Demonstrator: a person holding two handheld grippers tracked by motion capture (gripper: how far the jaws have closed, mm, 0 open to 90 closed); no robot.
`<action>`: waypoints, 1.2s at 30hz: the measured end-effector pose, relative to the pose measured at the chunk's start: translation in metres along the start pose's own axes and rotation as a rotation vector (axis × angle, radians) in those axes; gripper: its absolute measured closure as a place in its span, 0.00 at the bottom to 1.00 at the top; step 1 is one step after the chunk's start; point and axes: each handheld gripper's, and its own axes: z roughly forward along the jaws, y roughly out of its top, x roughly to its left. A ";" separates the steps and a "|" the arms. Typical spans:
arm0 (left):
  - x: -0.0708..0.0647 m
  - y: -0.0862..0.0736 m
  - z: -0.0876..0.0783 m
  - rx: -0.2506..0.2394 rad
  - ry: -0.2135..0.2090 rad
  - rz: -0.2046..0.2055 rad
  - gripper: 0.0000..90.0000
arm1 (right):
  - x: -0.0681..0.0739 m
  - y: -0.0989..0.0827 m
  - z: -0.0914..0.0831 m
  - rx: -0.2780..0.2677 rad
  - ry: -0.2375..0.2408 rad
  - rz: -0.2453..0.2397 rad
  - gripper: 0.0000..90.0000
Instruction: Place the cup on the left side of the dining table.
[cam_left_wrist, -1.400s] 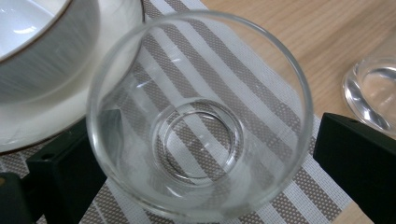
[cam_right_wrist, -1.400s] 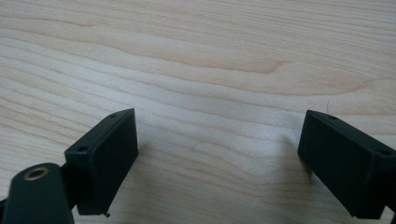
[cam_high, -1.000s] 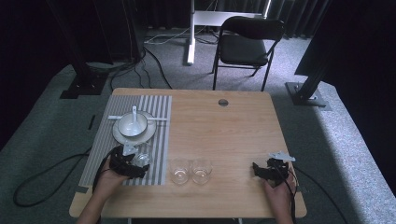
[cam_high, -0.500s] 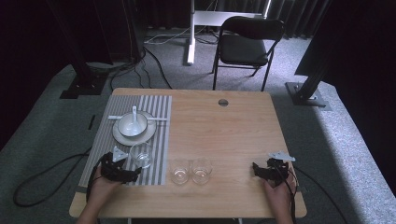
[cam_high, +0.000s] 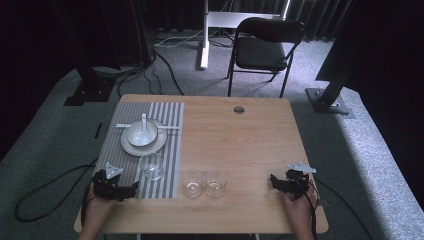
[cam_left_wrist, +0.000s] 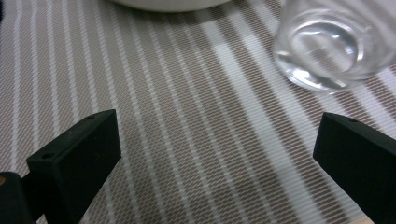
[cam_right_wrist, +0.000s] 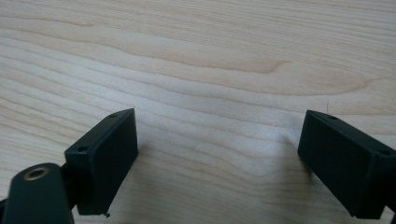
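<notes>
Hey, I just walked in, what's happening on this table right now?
A person holds a gripper in each hand, both open and empty. The left gripper sits on the striped placemat, just short of a glass standing free below the plate and bowl. The right gripper rests on bare wood. Two more glasses stand mid-table.

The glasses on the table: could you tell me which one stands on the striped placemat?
The leftmost glass, just before the plate; the other two glasses stand together on bare wood.

Black two-jaw gripper (cam_high: 134, 189), grey plate (cam_high: 113, 171)
</notes>
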 end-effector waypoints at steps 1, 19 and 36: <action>0.002 -0.002 -0.001 -0.003 -0.002 -0.005 0.02 | 0.000 0.000 0.000 0.000 0.000 0.000 0.13; 0.030 -0.036 -0.015 -0.039 0.027 -0.111 0.02 | 0.000 0.000 0.000 0.000 0.000 0.000 0.13; 0.042 -0.059 -0.023 -0.034 0.060 -0.177 0.02 | 0.000 0.000 0.000 0.000 0.000 0.000 0.13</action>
